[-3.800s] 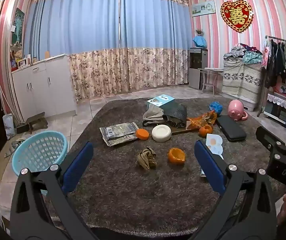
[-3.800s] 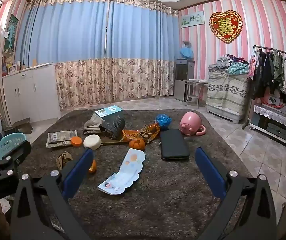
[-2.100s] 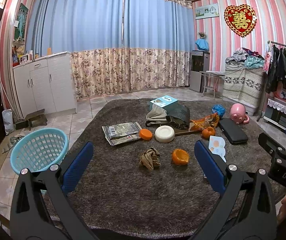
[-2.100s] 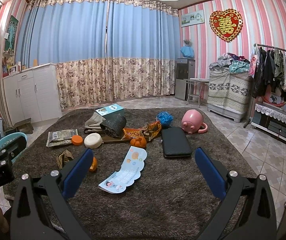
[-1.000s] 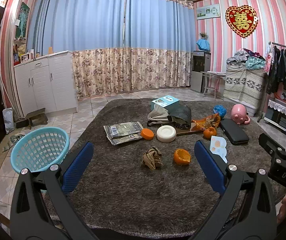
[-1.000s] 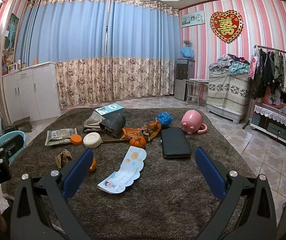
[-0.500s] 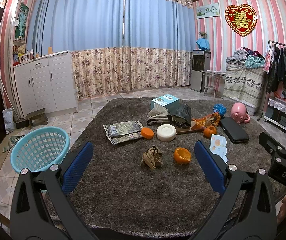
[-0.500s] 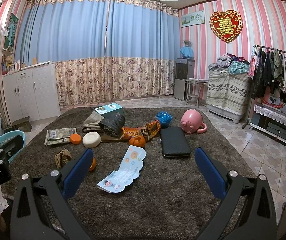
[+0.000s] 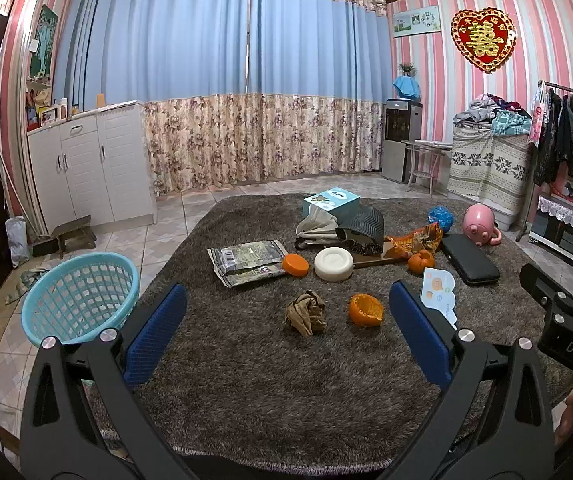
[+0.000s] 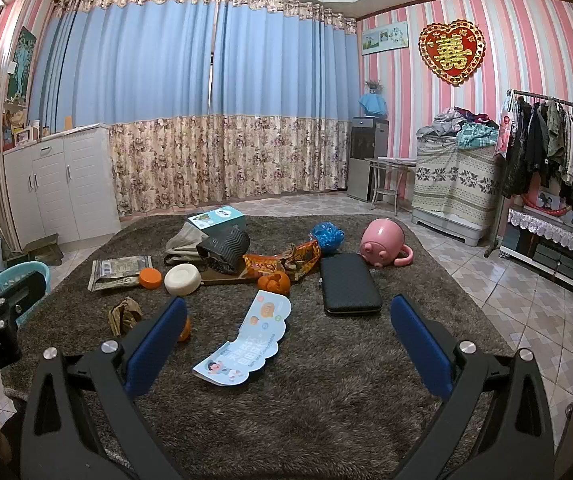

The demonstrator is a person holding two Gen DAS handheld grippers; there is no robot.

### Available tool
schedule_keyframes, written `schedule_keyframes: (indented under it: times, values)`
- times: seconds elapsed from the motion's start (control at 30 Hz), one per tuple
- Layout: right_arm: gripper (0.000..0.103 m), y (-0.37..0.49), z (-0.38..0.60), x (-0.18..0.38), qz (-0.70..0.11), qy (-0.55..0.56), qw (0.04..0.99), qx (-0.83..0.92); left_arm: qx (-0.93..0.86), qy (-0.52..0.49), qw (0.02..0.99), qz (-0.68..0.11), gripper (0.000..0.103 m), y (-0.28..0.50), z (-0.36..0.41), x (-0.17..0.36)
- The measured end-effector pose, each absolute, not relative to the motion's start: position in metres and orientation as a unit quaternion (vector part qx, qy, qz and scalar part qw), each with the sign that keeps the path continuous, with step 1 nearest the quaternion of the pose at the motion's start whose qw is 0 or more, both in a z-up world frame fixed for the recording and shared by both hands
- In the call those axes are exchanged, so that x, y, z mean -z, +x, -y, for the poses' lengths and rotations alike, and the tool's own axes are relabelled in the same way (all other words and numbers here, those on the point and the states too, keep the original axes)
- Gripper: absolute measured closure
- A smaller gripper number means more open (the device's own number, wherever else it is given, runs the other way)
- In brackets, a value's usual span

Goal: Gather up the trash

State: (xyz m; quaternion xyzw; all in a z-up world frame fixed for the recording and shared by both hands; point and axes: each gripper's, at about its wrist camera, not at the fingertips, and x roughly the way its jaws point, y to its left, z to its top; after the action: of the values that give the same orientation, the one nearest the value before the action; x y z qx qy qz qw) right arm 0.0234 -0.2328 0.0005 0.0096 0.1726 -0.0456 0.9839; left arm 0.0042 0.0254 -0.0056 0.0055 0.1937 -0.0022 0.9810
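Note:
Trash lies on a dark shaggy rug (image 9: 246, 380): a crumpled brown paper ball (image 9: 305, 312), an orange peel half (image 9: 365, 311), a grey foil wrapper (image 9: 246, 262), an orange snack bag (image 9: 416, 238) and a blue crumpled bag (image 9: 440, 218). A light blue basket (image 9: 80, 298) stands on the tiles left of the rug. My left gripper (image 9: 286, 332) is open and empty, well short of the paper ball. My right gripper (image 10: 286, 332) is open and empty above a paper leaflet (image 10: 246, 340).
On the rug also lie a white round dish (image 9: 333, 265), an orange lid (image 9: 295, 265), a black case (image 9: 468, 258), a pink piggy pot (image 9: 480, 230), a tissue box (image 9: 330, 202) and a dark bag (image 9: 360, 230). White cabinets (image 9: 86, 172) stand left, a clothes rack (image 10: 558, 152) right.
Both views have shifted only slightly; the left gripper has drifted a little, so the rug items sit marginally differently in frame. Both grippers stay open and empty.

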Motion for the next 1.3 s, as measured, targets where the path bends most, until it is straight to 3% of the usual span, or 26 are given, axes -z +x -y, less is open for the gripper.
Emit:
schedule_keyframes:
  times: [0.63,0.93,1.23,1.3]
  values:
    - [0.004,0.023,0.246,0.004,-0.155,0.020,0.985,0.068,0.007,0.017,0.975,-0.221,0.005,0.018,-0.028,0.022]
    - [0.004,0.075,0.250,0.023,-0.221,0.024,0.971,0.084,0.010,0.022,0.966,-0.259,0.005,0.086,-0.032,0.031]
    - [0.004,0.108,0.260,0.042,-0.255,0.016,0.963,0.091,0.018,0.058,0.940,-0.335,0.005,0.139,-0.016,0.088]
    - [0.004,0.115,0.261,0.047,-0.273,0.016,0.957,0.093,0.027,0.053,0.936,-0.347,0.012,0.145,-0.014,0.093]
